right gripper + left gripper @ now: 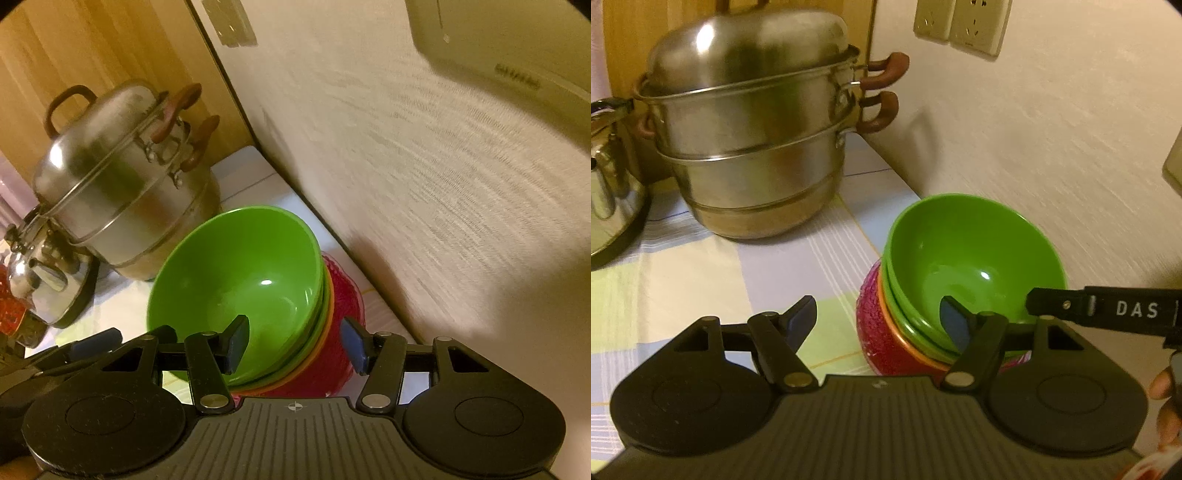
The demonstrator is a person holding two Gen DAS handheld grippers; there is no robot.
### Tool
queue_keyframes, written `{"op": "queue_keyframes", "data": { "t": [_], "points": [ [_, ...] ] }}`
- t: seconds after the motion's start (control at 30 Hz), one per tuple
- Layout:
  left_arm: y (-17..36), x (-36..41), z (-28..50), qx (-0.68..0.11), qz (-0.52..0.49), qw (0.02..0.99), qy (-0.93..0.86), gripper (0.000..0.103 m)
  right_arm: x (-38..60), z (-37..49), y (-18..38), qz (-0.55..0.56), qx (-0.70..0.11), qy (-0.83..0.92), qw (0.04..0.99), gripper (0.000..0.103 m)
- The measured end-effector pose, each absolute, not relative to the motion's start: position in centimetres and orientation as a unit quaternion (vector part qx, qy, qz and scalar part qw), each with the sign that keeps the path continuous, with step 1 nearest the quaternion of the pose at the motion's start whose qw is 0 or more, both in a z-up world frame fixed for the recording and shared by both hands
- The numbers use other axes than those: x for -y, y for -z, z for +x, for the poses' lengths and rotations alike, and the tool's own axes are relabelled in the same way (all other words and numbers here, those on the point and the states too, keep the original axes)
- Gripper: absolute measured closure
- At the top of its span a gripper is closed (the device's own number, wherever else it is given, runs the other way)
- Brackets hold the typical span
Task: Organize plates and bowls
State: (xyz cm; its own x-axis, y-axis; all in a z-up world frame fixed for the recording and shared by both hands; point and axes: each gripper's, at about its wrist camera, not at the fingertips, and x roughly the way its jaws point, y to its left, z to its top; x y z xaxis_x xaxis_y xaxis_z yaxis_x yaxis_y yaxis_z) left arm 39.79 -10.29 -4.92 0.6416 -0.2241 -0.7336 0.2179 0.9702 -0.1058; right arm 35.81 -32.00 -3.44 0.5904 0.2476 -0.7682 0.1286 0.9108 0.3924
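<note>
A stack of nested bowls stands on the checked tablecloth (701, 266) next to the wall. A green bowl (975, 254) (240, 273) is on top, with a second green rim, an orange rim and a red textured bowl (882, 332) (332, 354) beneath. My left gripper (877, 310) is open, straddling the stack's left side: one finger hangs inside the green bowl, the other over the cloth. My right gripper (294, 328) is open across the stack's right rim, with one pad inside the green bowl and one outside the red bowl. No pad presses on the bowls.
A steel steamer pot (750, 147) with brown handles stands behind the stack, and a shiny kettle (609, 184) sits at the far left. The textured wall (1052, 147) runs close along the right of the bowls, with sockets (960, 26) above. A hand (1163, 387) shows at the right edge.
</note>
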Motion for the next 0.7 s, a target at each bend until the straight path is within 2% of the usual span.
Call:
{"op": "queue_keyframes", "data": {
  "t": [0.7],
  "points": [
    [1.4, 7.6, 30.7, -0.371, -0.014, 0.924, 0.094, 0.032, 31.0, 27.5, -0.1, 0.171, -0.417, -0.056, 0.891, 0.048]
  ]
}}
